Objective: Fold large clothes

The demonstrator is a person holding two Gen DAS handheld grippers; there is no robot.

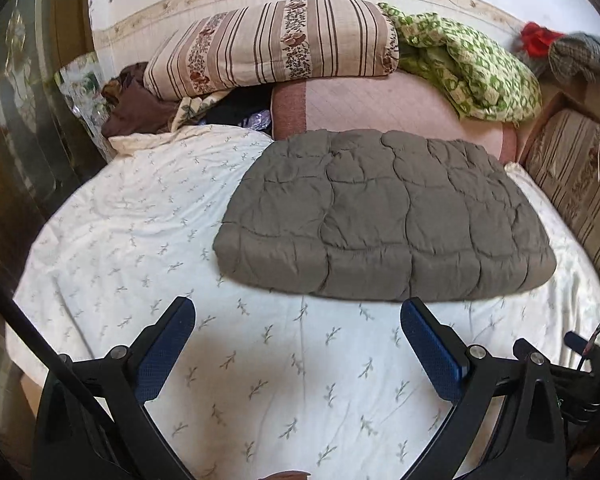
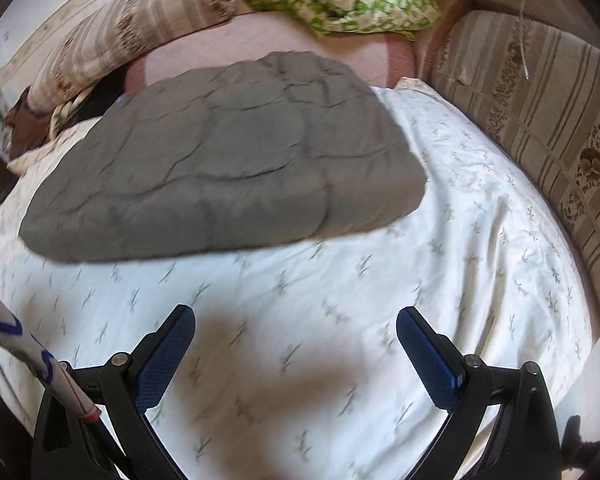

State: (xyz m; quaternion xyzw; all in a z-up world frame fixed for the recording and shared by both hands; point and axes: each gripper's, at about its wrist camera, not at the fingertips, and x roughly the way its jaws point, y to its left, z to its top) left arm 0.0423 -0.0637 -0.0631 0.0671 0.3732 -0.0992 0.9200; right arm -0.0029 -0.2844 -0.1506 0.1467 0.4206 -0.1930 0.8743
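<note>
**A:** What have you got on the bed?

**B:** From my left gripper (image 1: 298,320) I see the grey quilted garment (image 1: 384,220) lying folded into a thick flat rectangle on the white sheet (image 1: 140,248) with the small sprig print. It sits toward the far half of the bed, its near edge just beyond my fingertips and not touching them.

**A:** And the fingers?

**B:** Both pairs are spread wide and hold nothing. On the left gripper the blue pads (image 1: 432,352) face each other with only bare sheet between them. The right gripper (image 2: 296,322) looks the same: fingers wide apart, empty, hovering over the sheet, with a soft shadow on the fabric between them.

**A:** Where is the garment from the right side?

**B:** It lies ahead and to the left in that view, the grey quilted garment (image 2: 228,160) flat on the sheet, well clear of the fingers. That picture is somewhat blurred, so I can't read the seams finely.

**A:** Anything around it?

**B:** Behind it is a pink blanket (image 1: 380,100), with a striped floral cushion (image 1: 272,44) resting on top and a green-and-white patterned cloth (image 1: 472,68) bunched beside that. Another striped cushion (image 2: 540,120) runs along the right edge of the bed. A brown cloth (image 1: 136,108) is heaped at the far left corner.
</note>
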